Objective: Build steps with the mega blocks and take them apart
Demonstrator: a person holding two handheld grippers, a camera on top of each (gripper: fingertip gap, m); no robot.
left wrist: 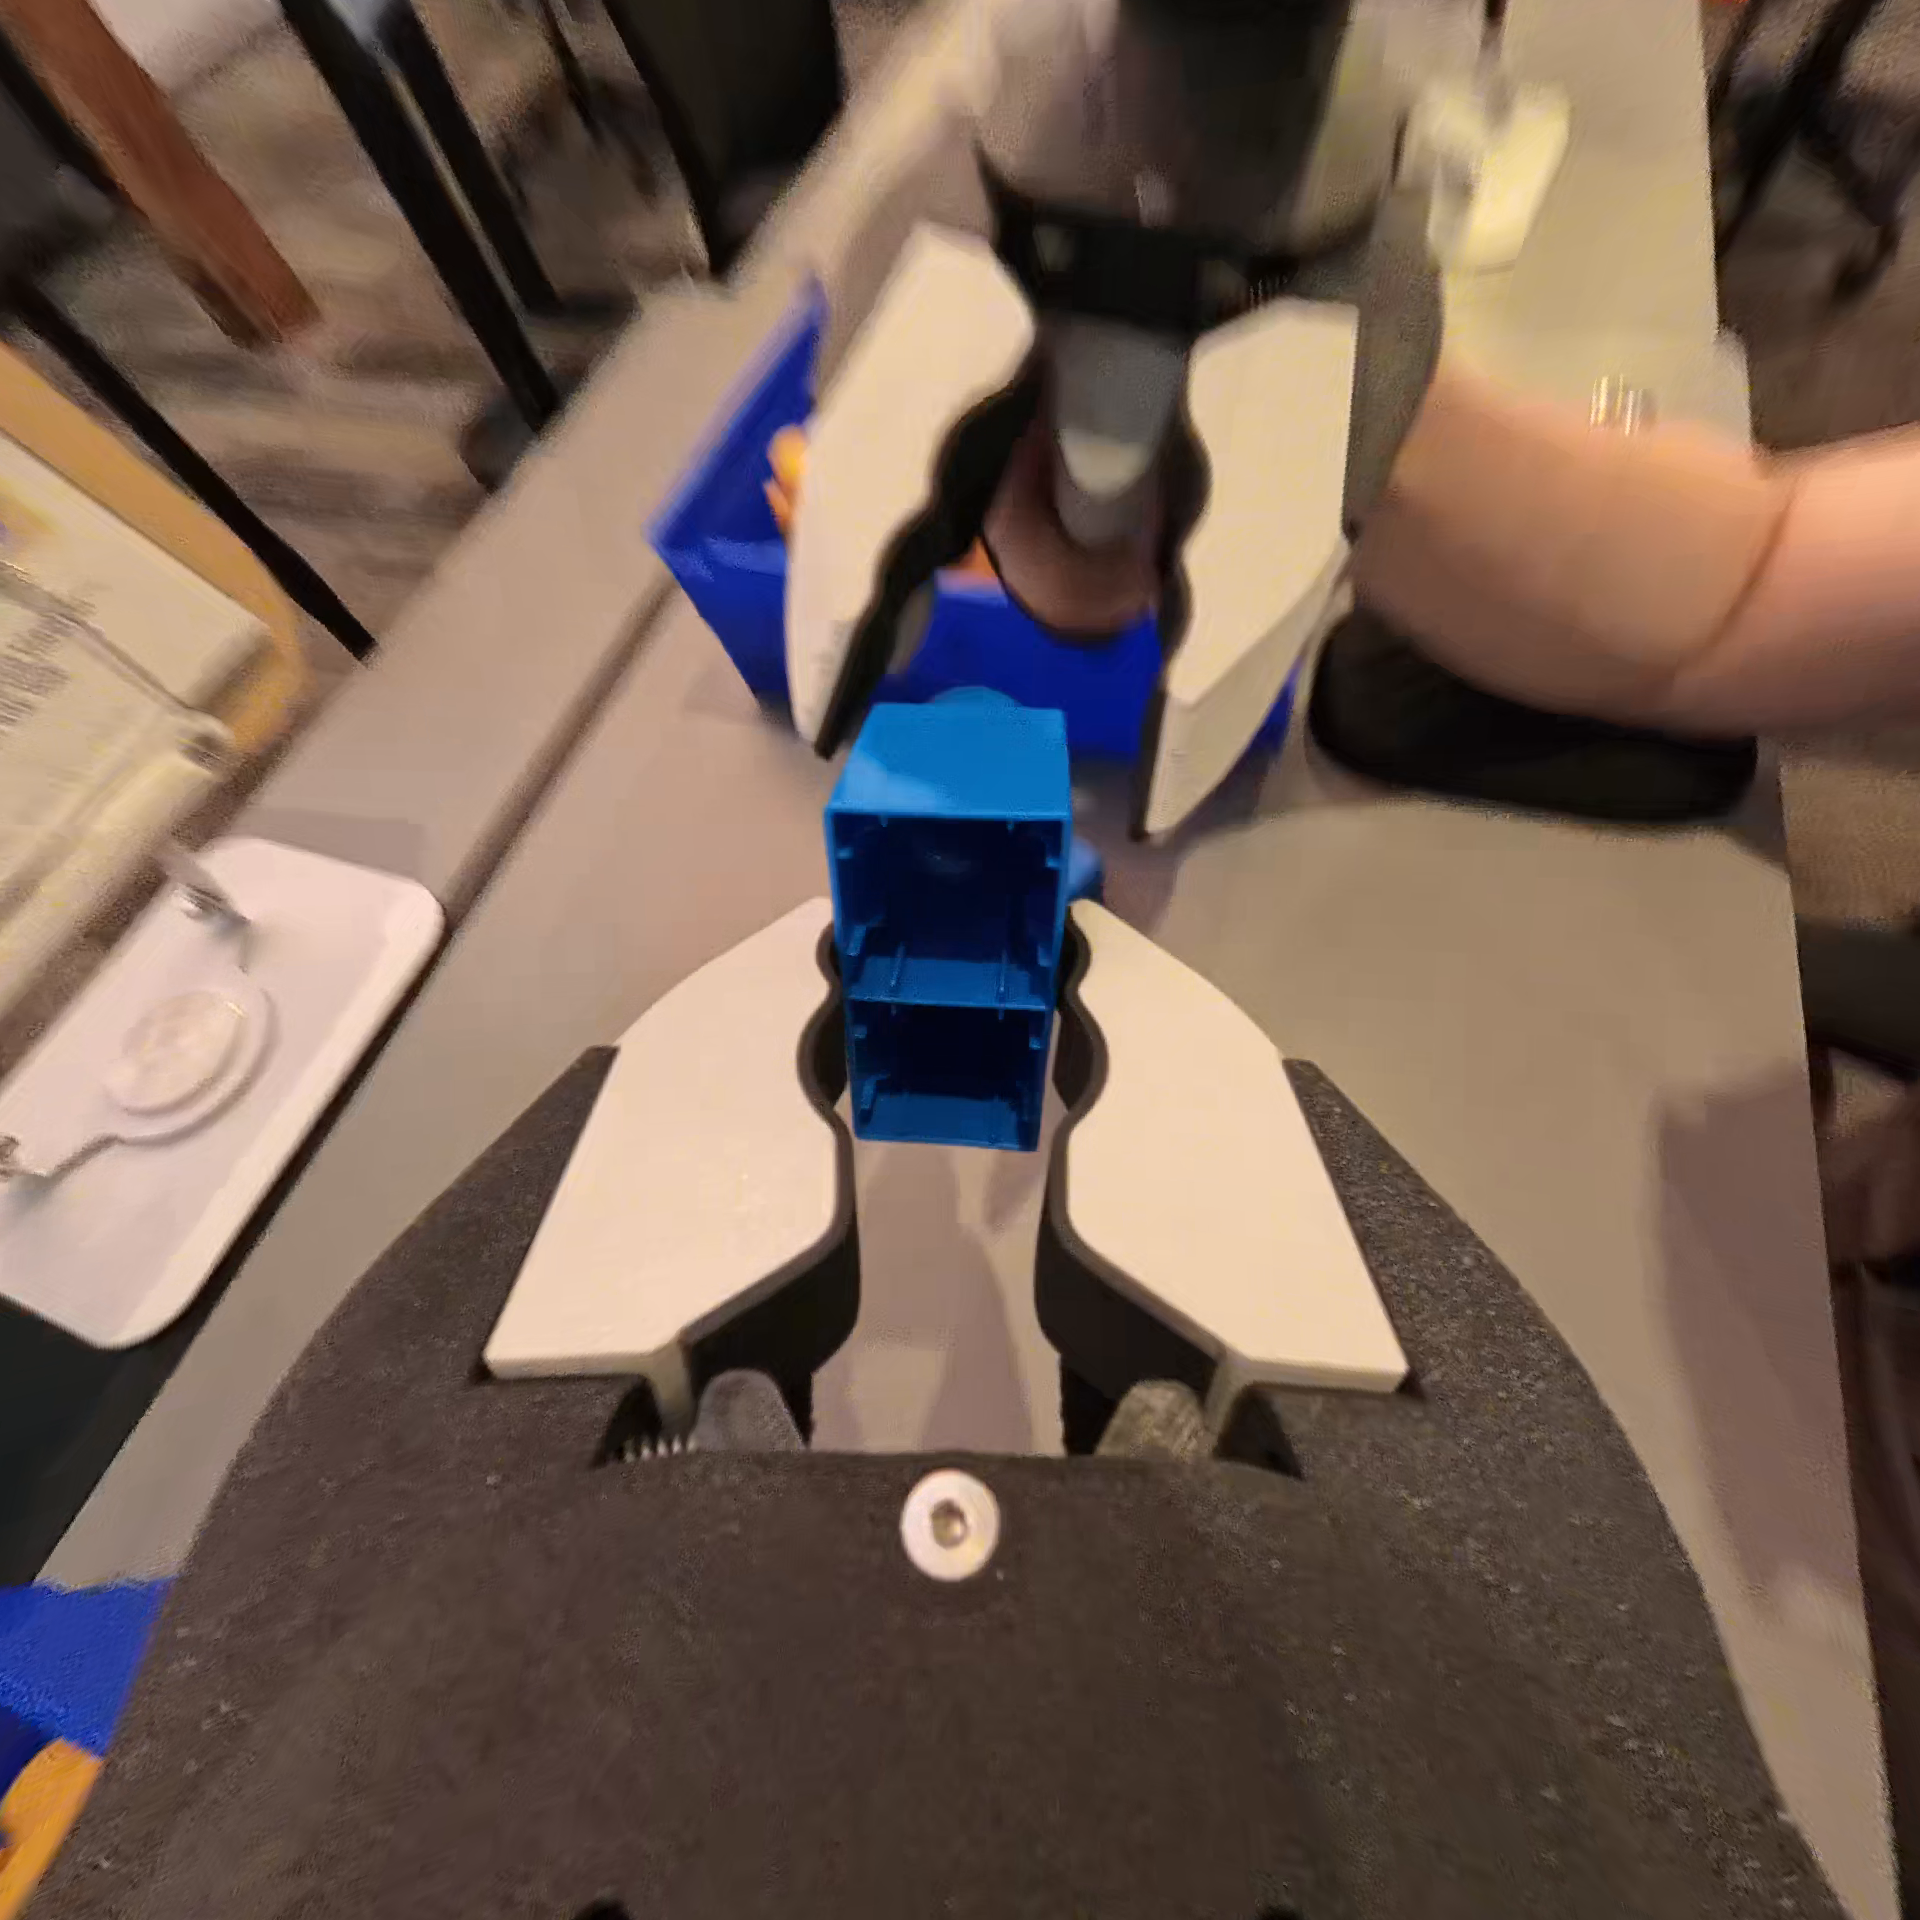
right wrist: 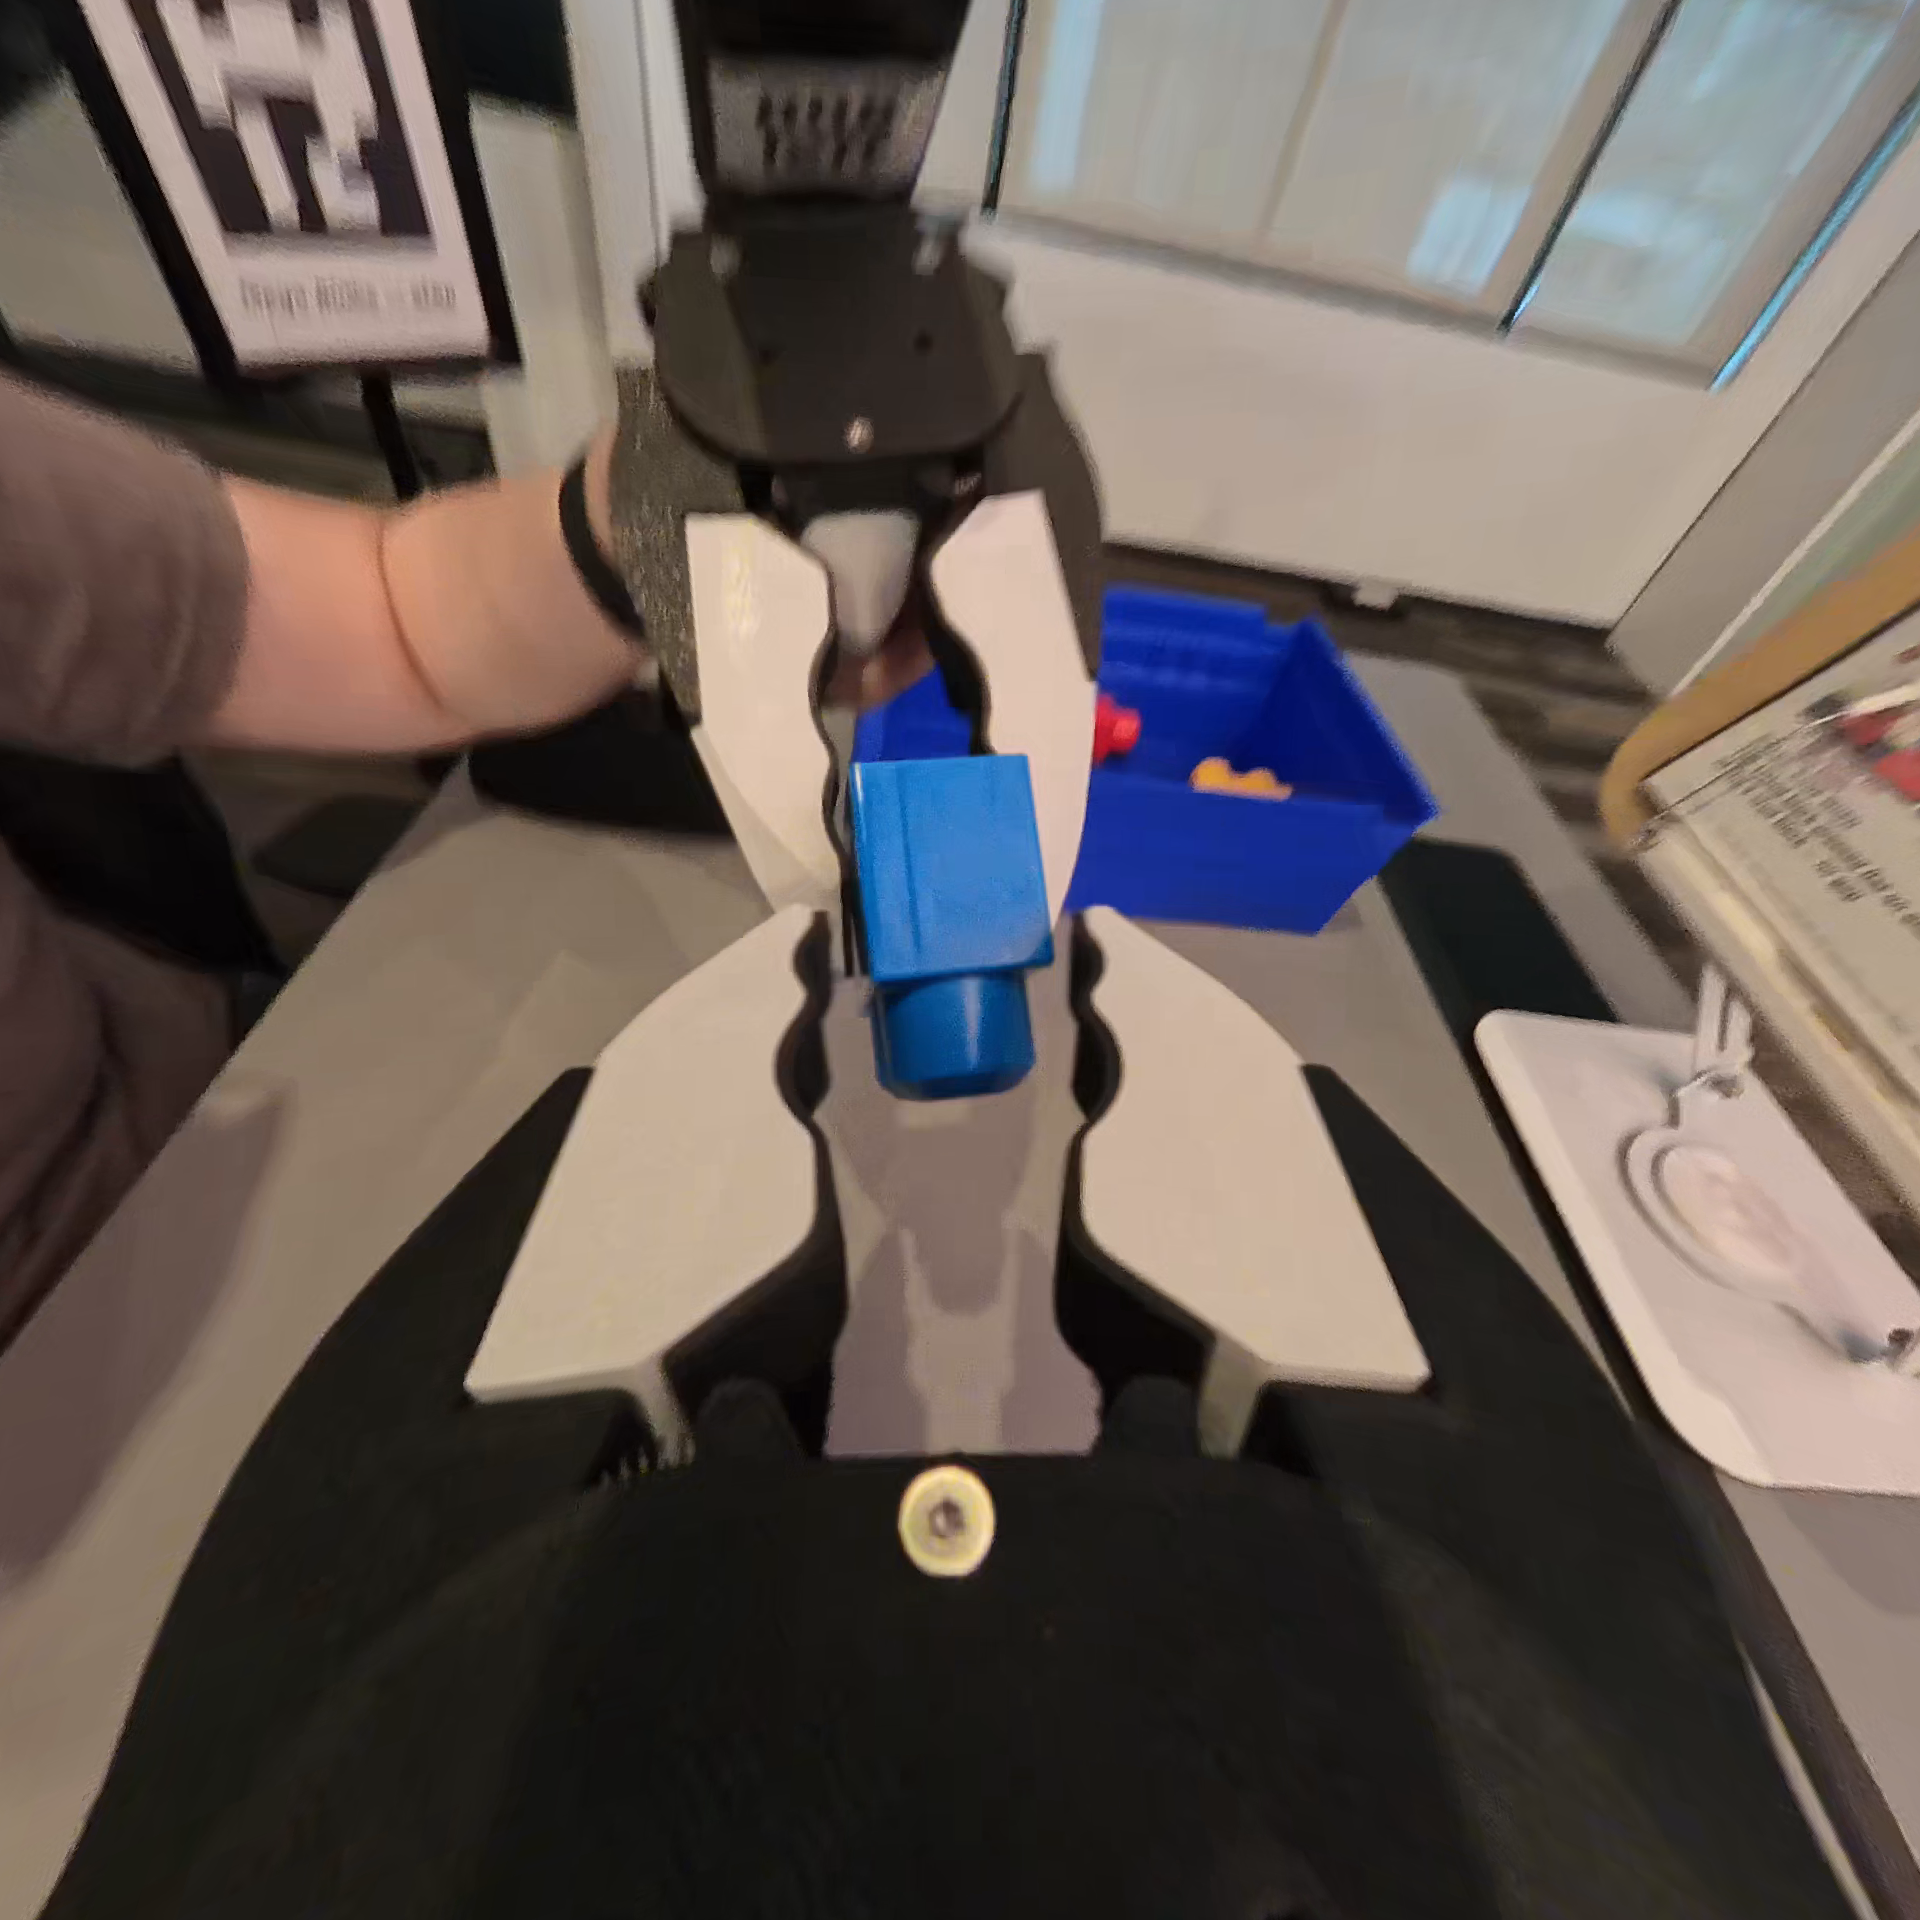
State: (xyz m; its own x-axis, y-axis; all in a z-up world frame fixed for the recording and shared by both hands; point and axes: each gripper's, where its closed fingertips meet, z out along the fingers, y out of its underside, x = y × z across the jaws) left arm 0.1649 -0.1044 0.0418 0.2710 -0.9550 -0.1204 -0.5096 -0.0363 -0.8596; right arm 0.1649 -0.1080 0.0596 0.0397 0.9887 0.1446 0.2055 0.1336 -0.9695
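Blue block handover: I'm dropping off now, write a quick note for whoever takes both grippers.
Left gripper: shut on the blue block, hollow underside toward its camera.
Right gripper: open, its fingers either side of the block's stud end, not gripping.
Blue bin behind holds a red piece and an orange piece.
Done: no steps visible on the grey table.
Left: cannot tell whether building or dismantling comes next.

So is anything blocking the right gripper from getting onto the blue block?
Nothing visible does. The blue block is clamped in the left gripper; the right gripper faces it, open, its stud end sticking out between the tips.
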